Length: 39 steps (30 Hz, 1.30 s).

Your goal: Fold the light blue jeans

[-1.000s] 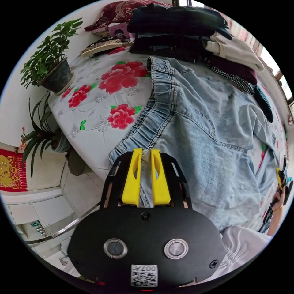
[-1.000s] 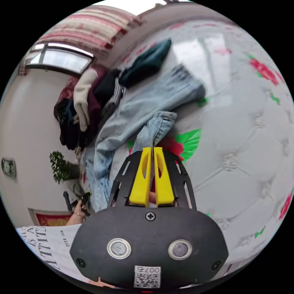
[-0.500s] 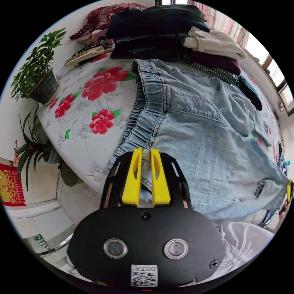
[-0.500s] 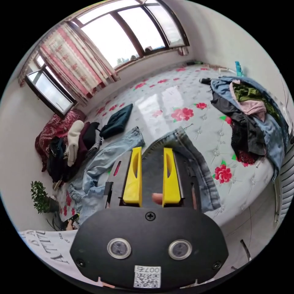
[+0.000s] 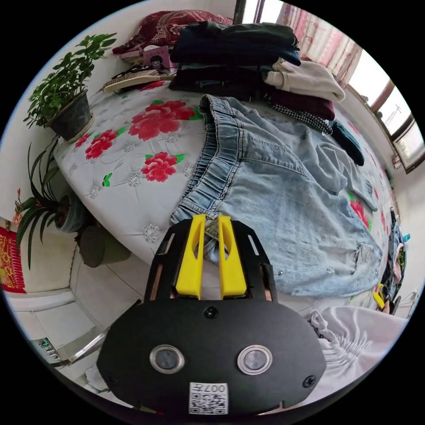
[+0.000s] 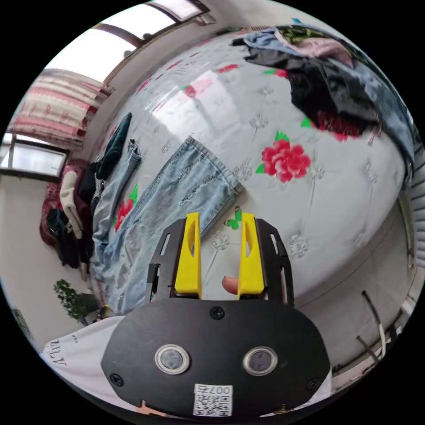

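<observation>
Jeans (image 5: 283, 190), light blue: spread flat on the flowered bed (image 5: 133, 146), one leg laid out straight. Left claw (image 5: 211, 256): clamped, apparently, on the waistband corner. Right claw (image 6: 219, 254): jaws apart, empty, near the leg hem. Step: straightening before the first fold. Next move: regrip hem, carry toward waistband.
</observation>
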Available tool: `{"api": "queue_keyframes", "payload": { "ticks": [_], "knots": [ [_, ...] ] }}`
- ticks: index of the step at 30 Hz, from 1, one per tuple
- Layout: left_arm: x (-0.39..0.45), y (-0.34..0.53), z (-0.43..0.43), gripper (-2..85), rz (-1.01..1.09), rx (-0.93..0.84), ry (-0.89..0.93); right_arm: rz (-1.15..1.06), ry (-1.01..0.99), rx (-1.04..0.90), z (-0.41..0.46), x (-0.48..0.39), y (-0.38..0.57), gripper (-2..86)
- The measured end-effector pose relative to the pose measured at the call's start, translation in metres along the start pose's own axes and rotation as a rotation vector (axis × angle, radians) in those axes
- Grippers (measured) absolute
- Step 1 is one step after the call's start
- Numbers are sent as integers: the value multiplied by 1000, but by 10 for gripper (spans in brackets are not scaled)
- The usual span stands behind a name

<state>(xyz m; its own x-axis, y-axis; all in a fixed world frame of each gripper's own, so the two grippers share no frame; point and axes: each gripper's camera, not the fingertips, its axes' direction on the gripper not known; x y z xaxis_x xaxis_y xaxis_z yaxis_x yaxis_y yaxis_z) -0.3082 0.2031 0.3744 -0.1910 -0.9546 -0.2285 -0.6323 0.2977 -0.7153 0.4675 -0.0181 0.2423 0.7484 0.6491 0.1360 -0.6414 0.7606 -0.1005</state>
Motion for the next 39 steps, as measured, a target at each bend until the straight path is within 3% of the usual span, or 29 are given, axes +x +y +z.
{"api": "queue_keyframes", "payload": {
  "ticks": [7,10,15,18,23,34,37,39],
  "knots": [
    [31,-19,6,44,175,-129,-178,-148,166,-31,4,-21,-10,7],
    [26,-24,1,36,158,-155,-173,-130,110,-21,-10,-12,-4,7],
    [-5,-20,-30,25,-11,-79,-37,-139,73,259,-71,-13,2,26],
    [-21,-25,-53,-3,-137,2,-58,-268,-14,223,-64,-47,-30,36],
    [-23,-55,-68,-9,-202,66,128,-460,-166,102,-6,-125,-96,58],
    [55,-142,-41,-10,-4,-25,127,-778,-19,-186,131,-257,-178,54],
    [72,-171,-31,-10,49,-36,105,-839,48,-262,139,-277,-180,23],
    [84,-191,-16,-10,112,-82,24,-903,95,-204,116,-290,-185,12]
  ]
}}
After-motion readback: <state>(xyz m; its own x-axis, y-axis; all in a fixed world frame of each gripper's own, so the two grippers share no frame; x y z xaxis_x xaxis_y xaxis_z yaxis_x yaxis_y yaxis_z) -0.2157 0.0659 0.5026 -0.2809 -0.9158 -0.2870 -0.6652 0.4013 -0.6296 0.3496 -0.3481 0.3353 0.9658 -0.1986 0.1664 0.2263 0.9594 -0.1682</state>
